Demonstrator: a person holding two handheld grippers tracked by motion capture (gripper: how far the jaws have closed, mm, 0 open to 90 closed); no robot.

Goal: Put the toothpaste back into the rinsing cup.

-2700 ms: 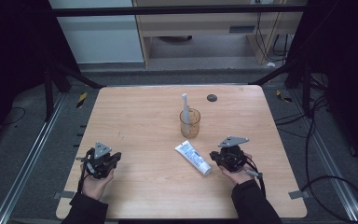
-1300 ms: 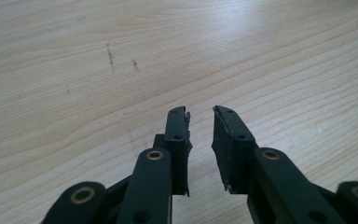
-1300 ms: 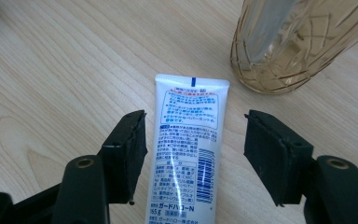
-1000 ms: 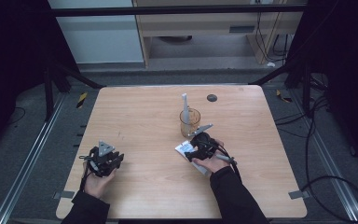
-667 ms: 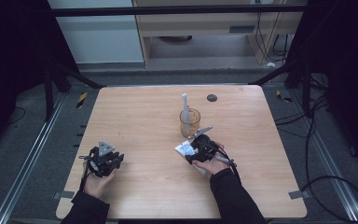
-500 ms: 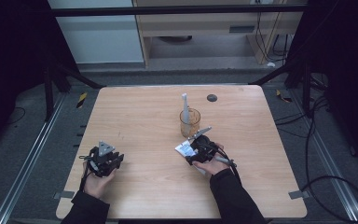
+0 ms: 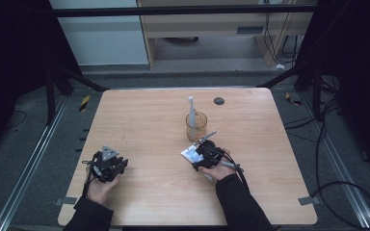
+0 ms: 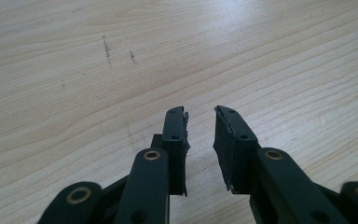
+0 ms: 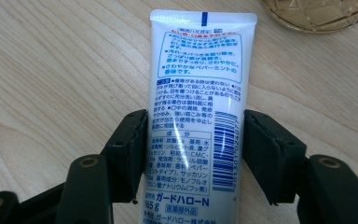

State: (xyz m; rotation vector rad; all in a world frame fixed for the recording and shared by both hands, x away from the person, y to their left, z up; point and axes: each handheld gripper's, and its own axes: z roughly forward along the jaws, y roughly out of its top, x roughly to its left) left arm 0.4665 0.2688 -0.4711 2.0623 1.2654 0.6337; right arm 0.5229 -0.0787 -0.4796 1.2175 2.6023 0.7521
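Note:
A white toothpaste tube with blue print lies flat on the wooden table, its crimped end toward an amber glass cup. My right gripper straddles the tube; its jaws have just been closing, and the pads touch both long edges. In the high view, the right gripper covers most of the tube, just in front of the cup. A white toothbrush stands in the cup. My left gripper rests at the table's near left. Its jaws stand slightly apart over bare wood.
A small black round cap lies near the far edge behind the cup. The rim of the glass cup is close ahead of the tube's end in the right gripper view. Metal rails and cables run on the floor around the table.
The right hand moved left from the near right to the tube, came down over it, and its jaws drew in against its sides. The left hand stayed put.

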